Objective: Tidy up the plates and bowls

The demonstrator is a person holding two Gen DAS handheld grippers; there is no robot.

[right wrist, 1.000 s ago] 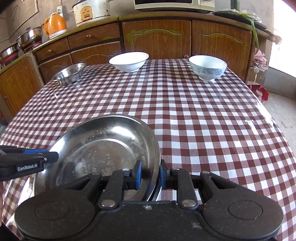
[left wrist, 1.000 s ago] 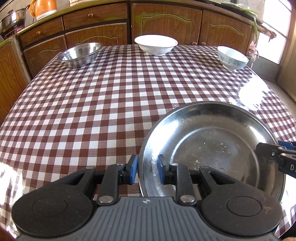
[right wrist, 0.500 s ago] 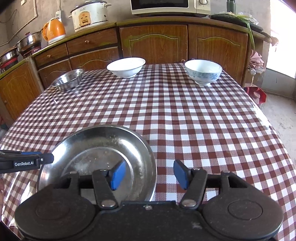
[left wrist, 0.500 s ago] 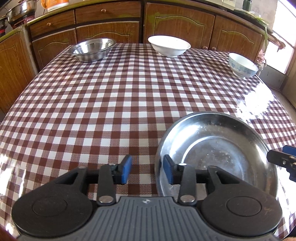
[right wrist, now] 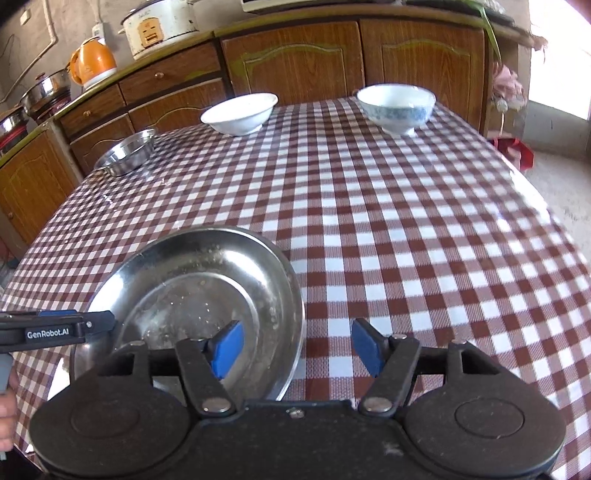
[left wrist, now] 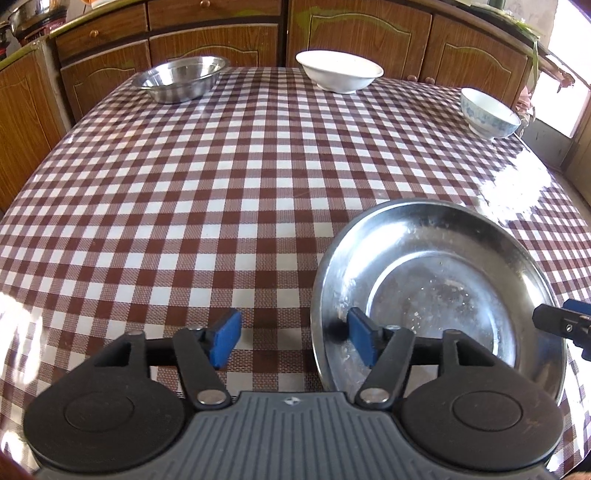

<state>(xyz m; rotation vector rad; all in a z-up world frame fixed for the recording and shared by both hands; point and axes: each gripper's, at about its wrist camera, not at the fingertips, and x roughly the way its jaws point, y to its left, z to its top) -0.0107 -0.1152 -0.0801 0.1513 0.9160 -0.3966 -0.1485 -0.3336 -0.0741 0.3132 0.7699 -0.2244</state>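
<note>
A wide steel plate (left wrist: 436, 291) (right wrist: 192, 295) lies flat on the checked tablecloth near the front edge. My left gripper (left wrist: 295, 341) straddles its left rim with jaws opening; the pads stand off the metal. My right gripper (right wrist: 297, 349) straddles the plate's right rim, jaws also opening and clear of it. At the far side stand a steel bowl (left wrist: 181, 77) (right wrist: 125, 155), a plain white bowl (left wrist: 340, 74) (right wrist: 240, 112) and a blue-patterned white bowl (left wrist: 487, 114) (right wrist: 397, 107).
Wooden cupboards (left wrist: 354, 33) run behind the table (right wrist: 406, 229). On the counter sit an orange kettle (right wrist: 94, 62), a rice cooker (right wrist: 159, 24) and a steel pot (right wrist: 44, 92). A person's hand (right wrist: 7, 406) shows at the lower left.
Both grippers were shut on the plate's rim a second ago; both have let go and spread their jaws. The plate now rests on the cloth.
</note>
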